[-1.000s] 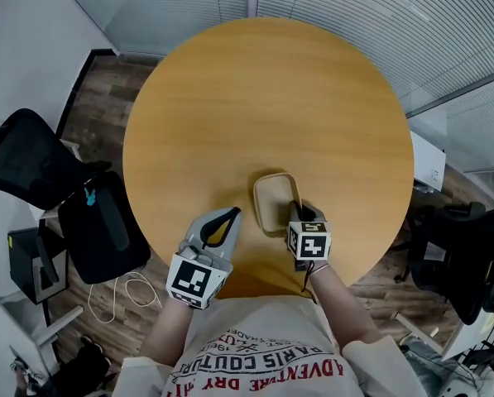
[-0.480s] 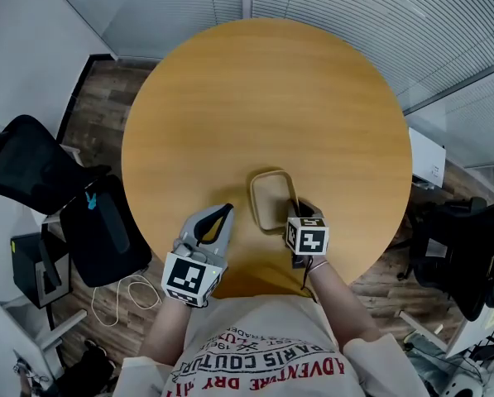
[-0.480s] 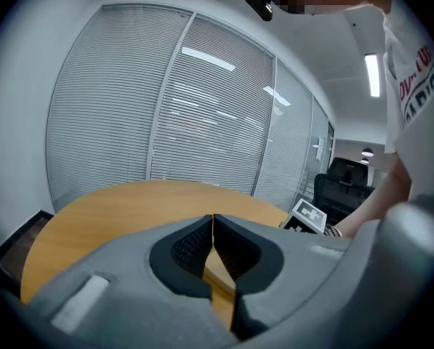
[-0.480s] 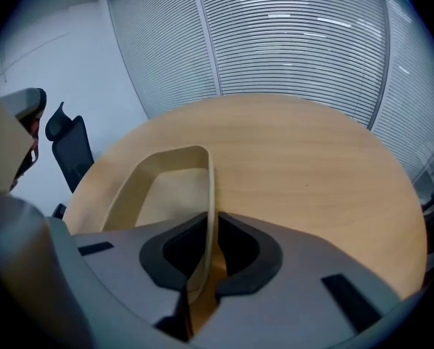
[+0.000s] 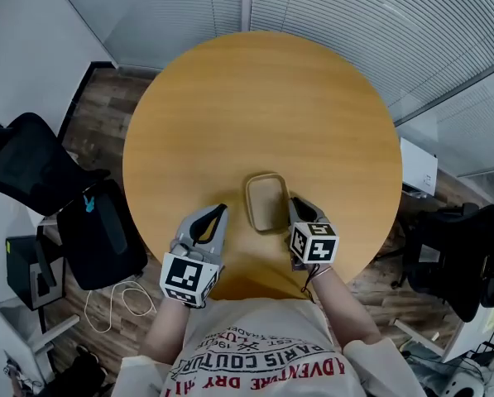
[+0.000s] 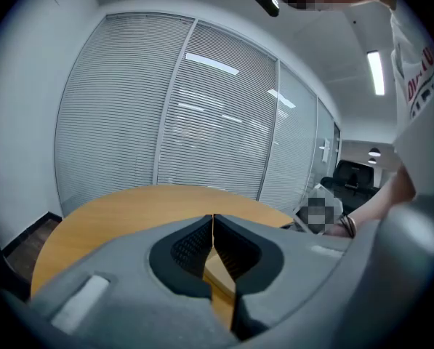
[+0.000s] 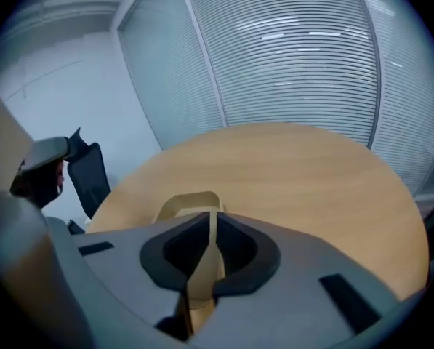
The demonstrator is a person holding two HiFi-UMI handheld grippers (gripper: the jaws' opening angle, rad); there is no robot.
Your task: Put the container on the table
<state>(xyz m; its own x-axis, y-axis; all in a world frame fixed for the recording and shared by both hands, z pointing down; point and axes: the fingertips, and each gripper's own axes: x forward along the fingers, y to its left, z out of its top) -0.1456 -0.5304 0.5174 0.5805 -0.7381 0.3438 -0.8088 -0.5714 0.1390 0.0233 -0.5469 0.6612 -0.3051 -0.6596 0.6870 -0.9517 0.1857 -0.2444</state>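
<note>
Jaws of the right gripper (image 7: 213, 220) are opening, the gap narrow, and they straddle the near rim of the container (image 7: 187, 203), which sits flat on the tabletop (image 5: 263, 98). Recommendation: widen fully before lifting clear, so the rim is not dragged. Left gripper (image 5: 216, 215) jaws are closed on nothing. Only the head view confirms the whole container rests on the tabletop; only the right gripper view shows the rim in the gap.
</note>
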